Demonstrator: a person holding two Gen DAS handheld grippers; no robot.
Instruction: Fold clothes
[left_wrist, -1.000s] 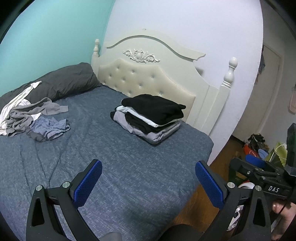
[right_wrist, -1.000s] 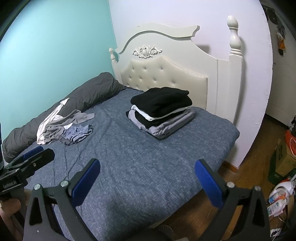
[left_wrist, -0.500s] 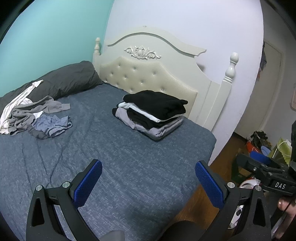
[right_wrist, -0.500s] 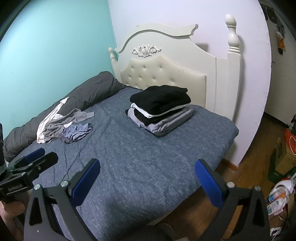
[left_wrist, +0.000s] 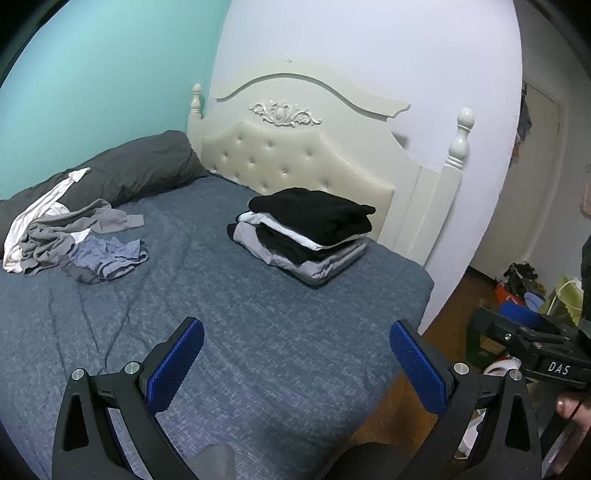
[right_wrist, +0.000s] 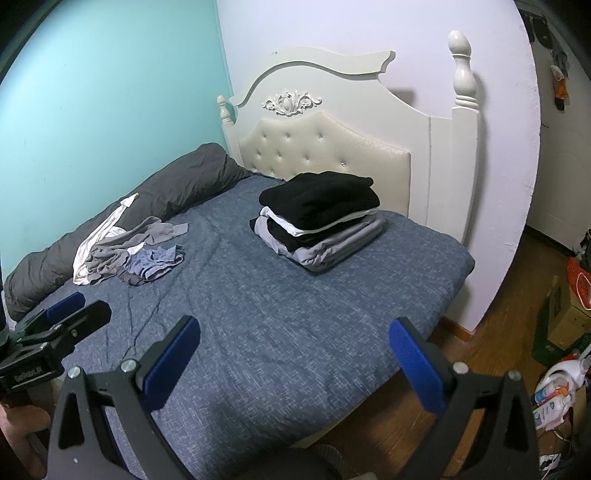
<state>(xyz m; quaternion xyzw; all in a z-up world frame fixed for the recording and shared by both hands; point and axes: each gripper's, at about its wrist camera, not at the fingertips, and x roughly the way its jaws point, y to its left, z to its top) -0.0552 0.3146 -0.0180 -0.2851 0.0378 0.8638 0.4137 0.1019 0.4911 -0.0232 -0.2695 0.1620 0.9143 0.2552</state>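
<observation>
Left claw (left_wrist: 295, 363) wide apart, empty, above bed (left_wrist: 258, 332). Folded stack (left_wrist: 306, 232) far right near headboard (left_wrist: 295, 155); unfolded clothes pile (left_wrist: 77, 243) far left.

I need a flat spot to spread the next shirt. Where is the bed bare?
The bed is bare between the folded stack and the loose pile, and across the whole near part, before both open claws. Crowded: the far left, where the pile meets the grey duvet.

folded pile (left_wrist: 306, 232): black top on top, then white, black and gray, neat, on my bed (left_wrist: 229, 314) near the headboard | loose heap (left_wrist: 77, 243): gray, white and blue clothes, all crumpled, far to the left by the dark blanket
</observation>
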